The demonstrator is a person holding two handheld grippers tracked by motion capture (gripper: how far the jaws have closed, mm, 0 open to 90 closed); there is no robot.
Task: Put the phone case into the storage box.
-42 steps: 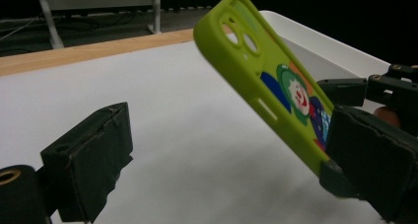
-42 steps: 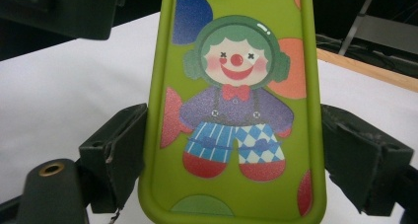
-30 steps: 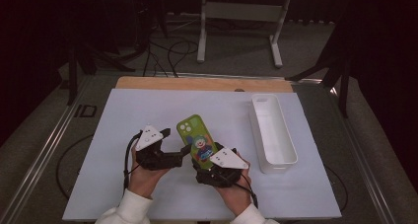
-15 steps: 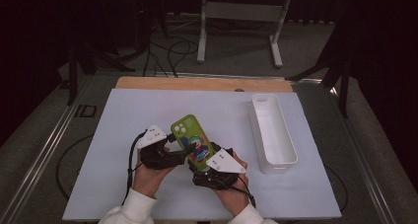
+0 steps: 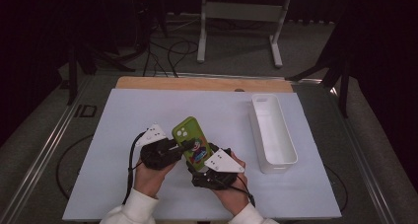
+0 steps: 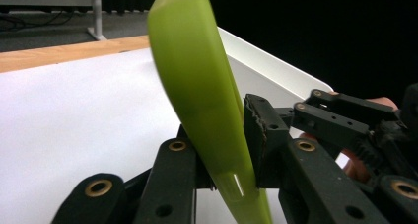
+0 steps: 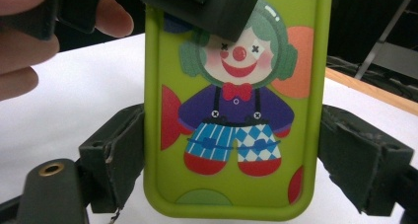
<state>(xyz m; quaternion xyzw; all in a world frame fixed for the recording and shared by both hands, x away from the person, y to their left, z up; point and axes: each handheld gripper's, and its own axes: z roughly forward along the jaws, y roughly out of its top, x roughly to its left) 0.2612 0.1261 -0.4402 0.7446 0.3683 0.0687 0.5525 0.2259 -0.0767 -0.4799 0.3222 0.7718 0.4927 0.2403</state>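
Observation:
A green phone case with a clown picture is held up off the white mat, tilted on end, between both grippers. My left gripper comes in from the left and is shut on the case's front and back faces; in the left gripper view the case's thin green edge stands pinched between the jaws. My right gripper sits just below and to the right, its pads pressed on the case's two long side edges. The left gripper's jaw covers the clown's forehead.
A long white tray, nothing in it, stands on the mat to the right of the hands. A wooden strip runs along the mat's far edge. Metal stand legs and cables lie on the floor beyond the table.
The case has gone from lying nearly flat to tilted up on end. Both grippers have shifted slightly left and toward the person with it.

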